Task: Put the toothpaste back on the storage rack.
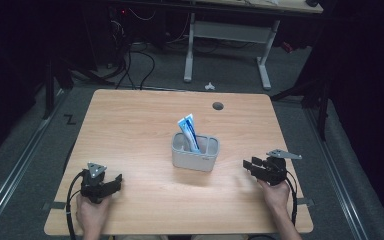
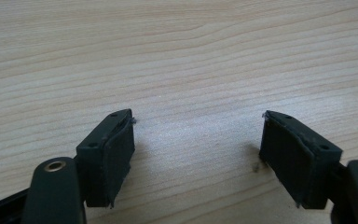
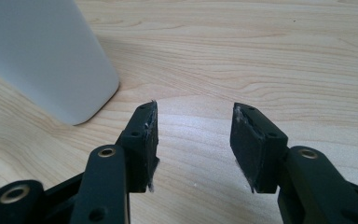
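Observation:
A light grey holder (image 1: 195, 153) with compartments stands in the middle of the wooden table (image 1: 145, 130), and a blue and white tube (image 1: 189, 132) sticks up out of it. My left gripper (image 1: 114, 182) rests near the front left of the table, well to the left of the holder; its jaws stand wide apart over bare wood (image 2: 198, 140). Near the front right is my right gripper (image 1: 250, 166), a little to the right of the holder. It is open with nothing between its pads (image 3: 193, 140), and the holder's wall (image 3: 46, 56) is at the upper left.
A small round hole (image 1: 218, 106) is in the table near its far edge. Beyond the table stand a white desk frame (image 1: 230, 35) and loose cables (image 1: 130, 60) on the grey floor. Bare wood lies around the holder on every side.

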Demonstrator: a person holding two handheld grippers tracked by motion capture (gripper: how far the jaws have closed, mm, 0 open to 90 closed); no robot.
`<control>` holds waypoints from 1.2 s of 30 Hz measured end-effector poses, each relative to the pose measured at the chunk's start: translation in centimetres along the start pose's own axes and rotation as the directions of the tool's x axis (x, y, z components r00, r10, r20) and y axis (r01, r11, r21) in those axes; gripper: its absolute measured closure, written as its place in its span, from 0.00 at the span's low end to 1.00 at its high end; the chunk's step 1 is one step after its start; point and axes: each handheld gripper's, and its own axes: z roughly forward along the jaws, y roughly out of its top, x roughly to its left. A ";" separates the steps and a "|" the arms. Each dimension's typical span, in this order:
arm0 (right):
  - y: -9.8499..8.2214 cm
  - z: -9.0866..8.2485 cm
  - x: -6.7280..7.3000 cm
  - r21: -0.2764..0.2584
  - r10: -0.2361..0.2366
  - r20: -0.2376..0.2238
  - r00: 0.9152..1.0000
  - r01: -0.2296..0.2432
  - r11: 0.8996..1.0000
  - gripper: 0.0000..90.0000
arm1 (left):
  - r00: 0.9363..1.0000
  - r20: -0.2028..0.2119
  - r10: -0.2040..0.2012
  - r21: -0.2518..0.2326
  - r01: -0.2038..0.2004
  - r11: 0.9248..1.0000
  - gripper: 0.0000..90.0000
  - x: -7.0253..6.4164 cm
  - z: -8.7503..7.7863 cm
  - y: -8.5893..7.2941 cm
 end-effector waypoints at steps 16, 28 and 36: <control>-0.4 1.6 0.2 0.039 -0.040 0.056 0.998 0.038 0.999 0.55 | 1.000 0.000 0.000 0.000 0.000 1.000 0.30 0.0 0.0 0.0; -0.6 2.5 0.2 0.057 -0.060 0.088 0.994 0.055 0.997 0.54 | 1.000 0.000 0.000 0.000 0.000 1.000 0.30 0.0 0.0 0.0; -0.8 3.0 0.4 0.072 -0.075 0.102 0.992 0.068 0.995 0.54 | 1.000 0.000 0.000 0.000 0.000 1.000 0.30 0.0 0.0 0.0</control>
